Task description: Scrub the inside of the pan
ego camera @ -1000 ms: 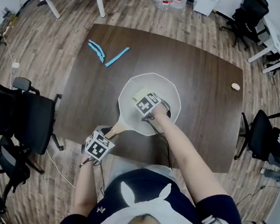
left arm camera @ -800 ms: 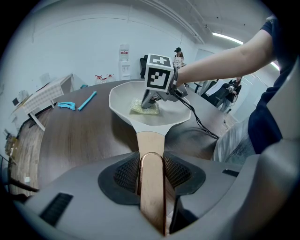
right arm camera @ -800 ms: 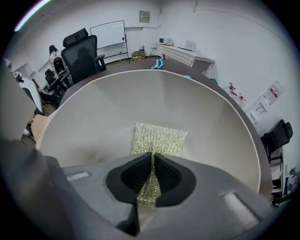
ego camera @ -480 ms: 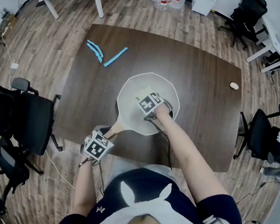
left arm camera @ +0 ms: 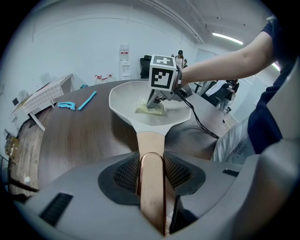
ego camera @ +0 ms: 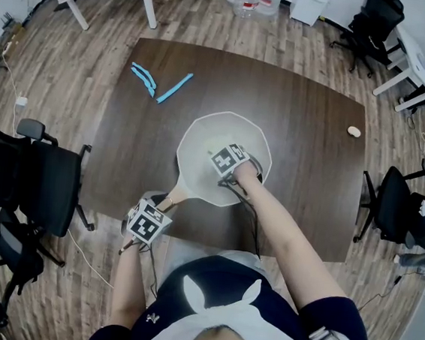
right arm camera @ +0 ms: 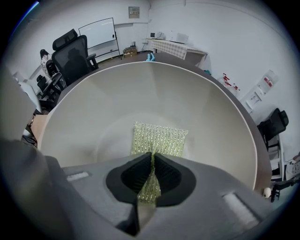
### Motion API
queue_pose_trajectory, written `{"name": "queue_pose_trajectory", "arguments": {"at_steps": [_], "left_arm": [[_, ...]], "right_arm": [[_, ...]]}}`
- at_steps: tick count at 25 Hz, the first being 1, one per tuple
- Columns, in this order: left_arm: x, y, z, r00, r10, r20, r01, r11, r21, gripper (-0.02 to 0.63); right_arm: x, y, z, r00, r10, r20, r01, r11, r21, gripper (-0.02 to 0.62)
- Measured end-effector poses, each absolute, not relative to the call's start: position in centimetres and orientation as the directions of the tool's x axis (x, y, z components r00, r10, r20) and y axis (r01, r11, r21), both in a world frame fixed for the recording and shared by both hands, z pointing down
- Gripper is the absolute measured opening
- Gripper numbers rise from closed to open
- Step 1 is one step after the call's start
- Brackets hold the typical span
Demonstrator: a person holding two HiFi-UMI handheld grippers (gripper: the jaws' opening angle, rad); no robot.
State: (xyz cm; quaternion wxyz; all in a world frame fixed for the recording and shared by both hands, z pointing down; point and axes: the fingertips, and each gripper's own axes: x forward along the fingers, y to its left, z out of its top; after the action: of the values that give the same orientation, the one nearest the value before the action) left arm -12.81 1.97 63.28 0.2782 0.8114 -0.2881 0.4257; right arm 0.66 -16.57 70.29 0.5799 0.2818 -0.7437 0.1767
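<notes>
Scrub under way, I judge: left gripper (left arm camera: 151,180) fingers clamped on the copper handle (left arm camera: 151,145) of the pale pan (ego camera: 194,163), mid-frame on the tabletop (ego camera: 314,138); right gripper (right arm camera: 152,176) fingers pinched on the yellow-green scouring pad (right arm camera: 159,138) lying on the pan's floor; remaining coverage unclear.
</notes>
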Motion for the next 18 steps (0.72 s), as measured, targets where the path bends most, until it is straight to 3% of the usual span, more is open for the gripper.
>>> {"name": "queue_pose_trajectory", "arguments": {"at_steps": [18], "left_arm": [[-13.0,2.4,63.1,0.465,-0.237,0.853,-0.707,-0.679,0.197,0.16]], "right_arm": [[-0.8,-13.0,70.1,-0.205,-0.152,0.967,-0.64,0.768,-0.015,0.023]]}}
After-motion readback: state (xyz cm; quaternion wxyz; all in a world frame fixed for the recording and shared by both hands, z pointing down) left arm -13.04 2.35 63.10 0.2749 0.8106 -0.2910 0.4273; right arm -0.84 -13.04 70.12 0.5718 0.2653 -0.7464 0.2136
